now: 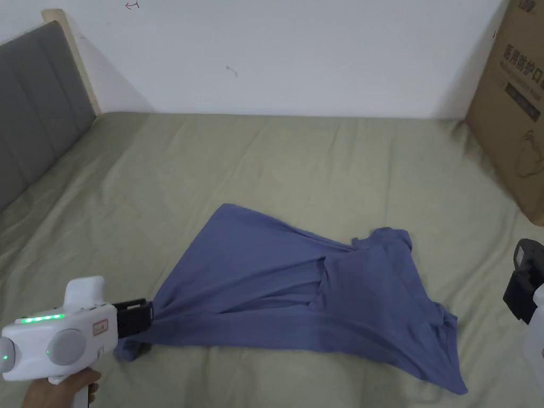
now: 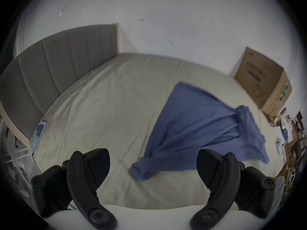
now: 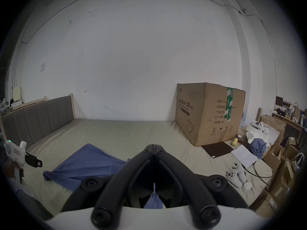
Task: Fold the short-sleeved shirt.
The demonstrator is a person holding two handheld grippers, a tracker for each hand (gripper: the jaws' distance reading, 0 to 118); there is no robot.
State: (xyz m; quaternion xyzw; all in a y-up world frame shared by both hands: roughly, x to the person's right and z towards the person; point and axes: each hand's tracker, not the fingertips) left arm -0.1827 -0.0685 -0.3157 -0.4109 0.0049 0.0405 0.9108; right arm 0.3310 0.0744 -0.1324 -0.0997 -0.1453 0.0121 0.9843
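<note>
A blue short-sleeved shirt (image 1: 297,287) lies crumpled and stretched into a fan on the olive bed sheet (image 1: 297,159), its near-left corner bunched into a point. My left gripper (image 1: 139,317) hovers just short of that bunched corner. In the left gripper view its jaws stand wide open (image 2: 152,154) with the shirt (image 2: 199,125) lying on the sheet beyond them, not pinched. My right gripper (image 1: 523,287) hangs at the right, off the shirt. In its own view the right gripper (image 3: 154,145) has jaws pressed together and empty, above the shirt (image 3: 86,162).
A big cardboard box (image 1: 512,106) stands on the bed's far right corner. A grey padded headboard (image 1: 37,101) runs along the left. A phone (image 2: 38,134) lies by the headboard. White controllers (image 3: 235,175), papers and a dark mat (image 3: 217,149) lie near the right edge.
</note>
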